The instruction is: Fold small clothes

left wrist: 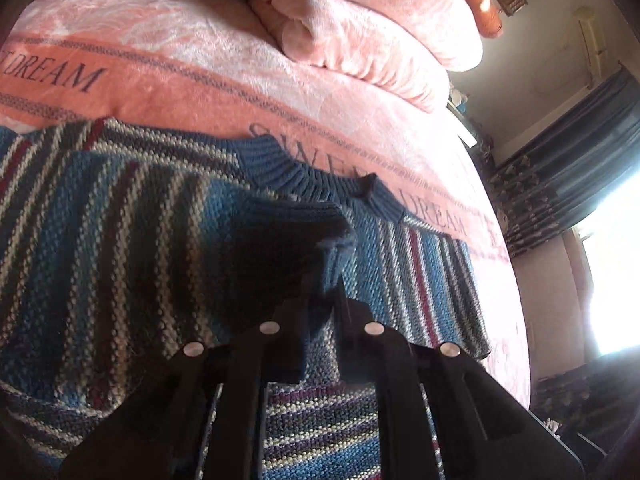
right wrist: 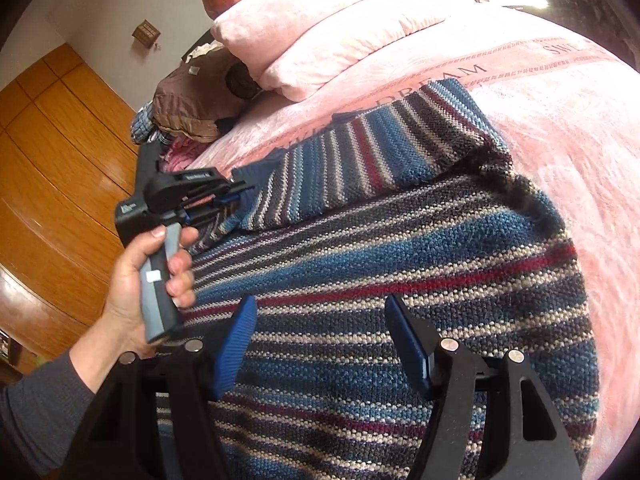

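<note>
A knitted sweater [left wrist: 120, 220] striped in blue, grey, white and red lies flat on a pink bed blanket [left wrist: 200, 92], with its blue ribbed collar [left wrist: 304, 168] toward the pillows. My left gripper [left wrist: 324, 280] is shut on the sleeve's dark blue ribbed cuff [left wrist: 288, 240], which is lifted over the sweater's chest. In the right wrist view a hand holds that left gripper [right wrist: 236, 200] at the end of the sleeve [right wrist: 380, 140], which lies across the sweater [right wrist: 400, 272]. My right gripper [right wrist: 320, 306] hovers open over the sweater's body, with its blue pads [right wrist: 240, 340] wide apart and nothing between them.
Folded pink quilts and pillows [right wrist: 320, 40] are stacked at the head of the bed. A heap of clothes [right wrist: 188, 96] sits by the bed's far left edge, beside a wooden wardrobe [right wrist: 60, 160]. A bright window [left wrist: 612, 280] and a dark curtain [left wrist: 560, 168] are beyond the bed's right side.
</note>
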A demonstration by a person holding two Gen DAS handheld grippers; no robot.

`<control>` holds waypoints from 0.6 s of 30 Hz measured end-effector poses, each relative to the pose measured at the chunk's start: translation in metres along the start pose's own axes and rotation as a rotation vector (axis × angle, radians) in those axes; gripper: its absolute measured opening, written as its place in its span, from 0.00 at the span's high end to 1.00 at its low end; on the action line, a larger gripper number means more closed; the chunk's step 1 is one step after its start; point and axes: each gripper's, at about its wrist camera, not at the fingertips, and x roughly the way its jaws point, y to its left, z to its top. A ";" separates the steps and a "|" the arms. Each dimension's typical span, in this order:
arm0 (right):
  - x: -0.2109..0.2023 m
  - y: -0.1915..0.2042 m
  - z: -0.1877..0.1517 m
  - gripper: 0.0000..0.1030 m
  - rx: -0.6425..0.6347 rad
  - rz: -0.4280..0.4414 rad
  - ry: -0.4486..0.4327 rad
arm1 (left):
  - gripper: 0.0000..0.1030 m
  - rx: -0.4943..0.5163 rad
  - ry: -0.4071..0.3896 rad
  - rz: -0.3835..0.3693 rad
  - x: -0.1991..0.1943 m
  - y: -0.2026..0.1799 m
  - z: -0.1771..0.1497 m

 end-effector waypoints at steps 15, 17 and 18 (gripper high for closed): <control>0.184 -0.005 0.122 0.53 0.428 0.352 0.343 | 0.27 -0.063 -0.107 -0.076 -0.120 0.061 -0.108; 0.201 -0.003 0.125 0.53 0.429 0.323 0.360 | 0.27 -0.080 -0.086 -0.091 -0.116 0.071 -0.121; 0.207 -0.002 0.125 0.53 0.431 0.315 0.364 | 0.28 -0.084 -0.073 -0.091 -0.111 0.074 -0.121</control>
